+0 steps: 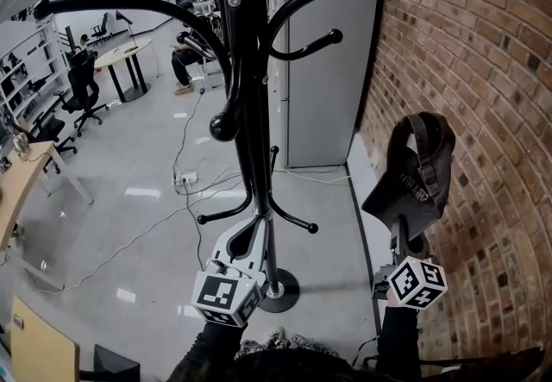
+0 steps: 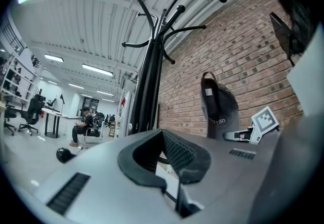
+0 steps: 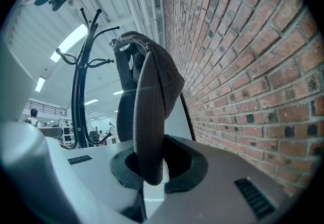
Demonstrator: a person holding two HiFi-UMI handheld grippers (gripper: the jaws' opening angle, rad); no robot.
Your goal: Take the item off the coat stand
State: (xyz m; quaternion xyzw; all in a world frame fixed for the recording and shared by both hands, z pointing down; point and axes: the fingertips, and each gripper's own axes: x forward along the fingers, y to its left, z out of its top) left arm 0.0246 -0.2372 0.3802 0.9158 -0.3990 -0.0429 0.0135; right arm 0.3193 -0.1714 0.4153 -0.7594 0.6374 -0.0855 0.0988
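Pinching the brim of a dark cap [image 3: 152, 101], the right tongs [image 3: 152, 163] have their two black pads pressed against the cloth from either side, and the cap stands edge-on straight up out of them. In the head view the cap [image 1: 414, 172] is held in the air at the right of the scene, close beside the brick wall [image 1: 487, 104], with its back strap and buckle turned toward the camera. It hangs on no hook: it sits well apart from the black coat stand [image 1: 246, 70], lower than the long curved arm that reaches out above it toward the wall. The right tongs [image 1: 404, 232] sit just under the cap, the marker cube below them.

The left tongs [image 1: 255, 229] are low at the near middle, close beside the stand's pole, above its round base [image 1: 280, 290] on the pale floor [image 1: 147, 199]. In the left gripper view the left tongs [image 2: 164, 149] are spread a little, with a strip of floor showing between the pads and nothing caught there. The coat stand [image 2: 147, 91] rises beyond them to the left, and the cap [image 2: 218, 112] shows farther right against the bricks. A tall white cabinet [image 1: 323, 70] stands against the wall beyond the stand
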